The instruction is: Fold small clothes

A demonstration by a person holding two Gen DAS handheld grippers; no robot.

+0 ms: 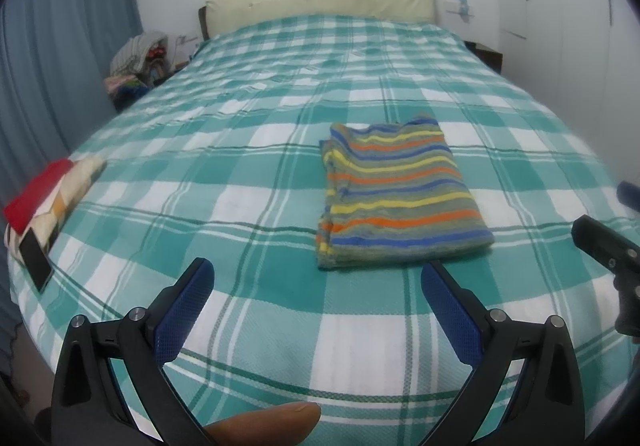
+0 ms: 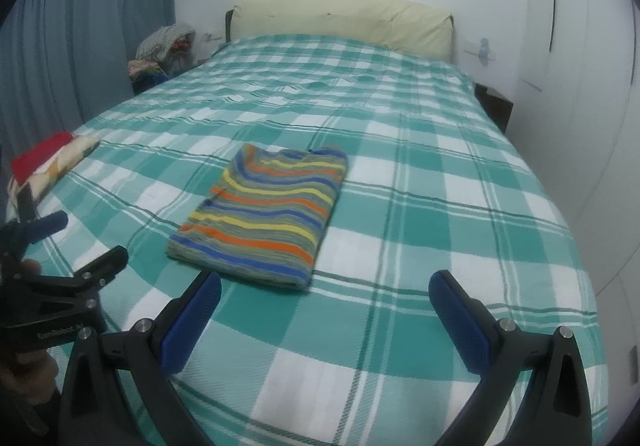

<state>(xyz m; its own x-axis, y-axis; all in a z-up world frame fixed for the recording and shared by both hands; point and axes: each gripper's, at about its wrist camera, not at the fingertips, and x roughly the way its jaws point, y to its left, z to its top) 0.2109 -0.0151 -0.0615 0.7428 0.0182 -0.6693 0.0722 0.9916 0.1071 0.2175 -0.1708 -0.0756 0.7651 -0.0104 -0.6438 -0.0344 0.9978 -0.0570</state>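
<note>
We hold the left gripper point(image 1: 316, 282) and the right gripper point(image 2: 325, 292) above the near end of the bed point(image 1: 256, 173), both with fingers wide apart and holding nothing. The folded striped garment point(image 1: 396, 193) lies flat on the checked cover just ahead of us, untouched. At the bed's left edge rest a red cloth point(image 1: 38, 189), a patterned cloth point(image 1: 76, 181) and a phone point(image 1: 35, 260), well apart from it.
</note>
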